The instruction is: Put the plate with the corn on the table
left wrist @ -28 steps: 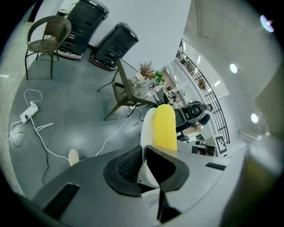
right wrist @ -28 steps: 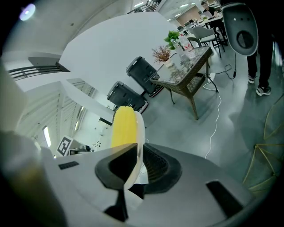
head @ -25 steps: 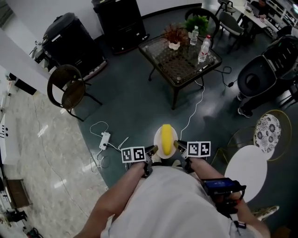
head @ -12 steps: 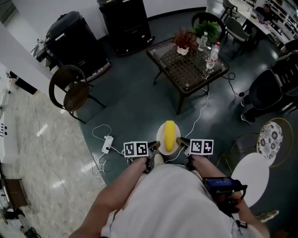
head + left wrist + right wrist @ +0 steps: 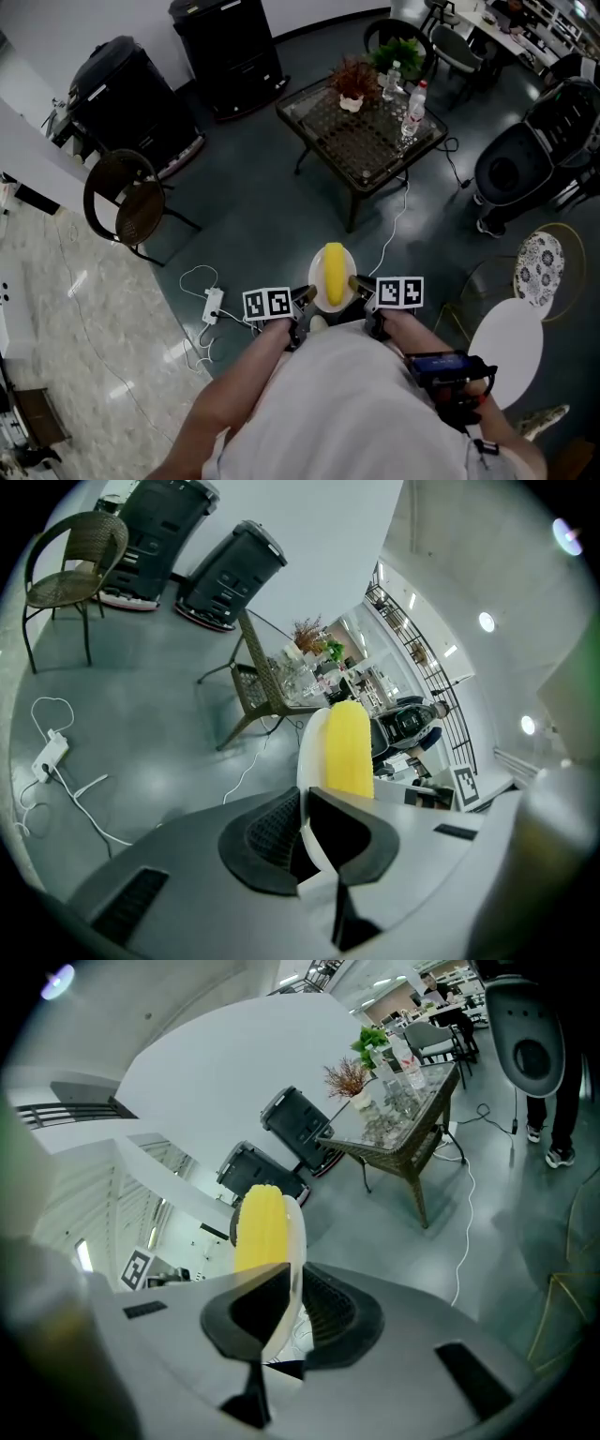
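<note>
- Right now the plate (image 5: 315, 283) hangs in the air just in front of your body, above the dark floor (image 5: 253, 234), with the yellow corn (image 5: 333, 274) lying along its middle.
- Your left gripper (image 5: 307, 297) is clamped on the plate's left rim; its own view shows both dark pads pressed onto the thin white edge.
- Your right gripper (image 5: 357, 284) pinches the opposite rim the same way, so the plate is carried between the two.
- Each marker cube sits just outside its side of the plate.
- Ahead of you, well apart from the plate, stands the glass-topped table (image 5: 356, 150) on dark legs.
- On its far side stand two potted plants (image 5: 352, 80) and some bottles (image 5: 411, 101).
- A white cable with a power strip (image 5: 212, 305) lies on the floor to your left.
- Farther left is a round-backed wicker chair (image 5: 125, 192).
- To your right is a small round white table (image 5: 506, 347).
</note>
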